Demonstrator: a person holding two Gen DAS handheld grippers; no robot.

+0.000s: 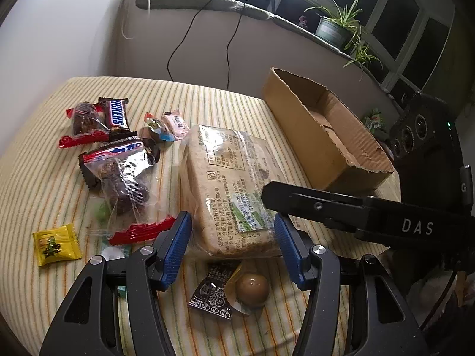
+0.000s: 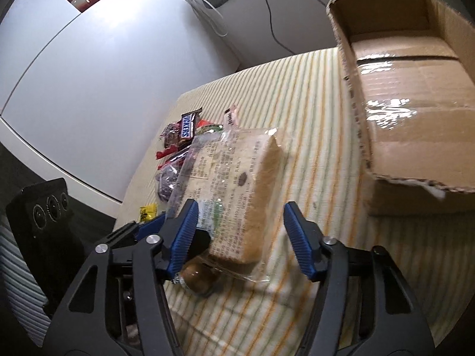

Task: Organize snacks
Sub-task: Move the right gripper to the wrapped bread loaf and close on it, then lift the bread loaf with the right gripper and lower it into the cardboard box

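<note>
A clear-wrapped loaf of sliced bread (image 1: 228, 190) lies on the striped tablecloth (image 1: 35, 178); it also shows in the right wrist view (image 2: 231, 190). My left gripper (image 1: 233, 246) is open, its blue pads on either side of the loaf's near end. My right gripper (image 2: 240, 240) is open, wide around the same loaf end. The right gripper's black finger crosses the left wrist view (image 1: 341, 207). A packaged brown egg (image 1: 252, 289) lies just below the loaf, also in the right wrist view (image 2: 199, 276). An open cardboard box (image 1: 323, 130) stands to the right, empty (image 2: 409, 89).
Loose snacks lie left of the loaf: a Snickers bar (image 1: 114, 115), red-ended clear packs of dark sweets (image 1: 124, 187), a yellow sachet (image 1: 55, 244), small wrapped candies (image 1: 166, 124). Behind the table are a wall, cables and a potted plant (image 1: 335, 26).
</note>
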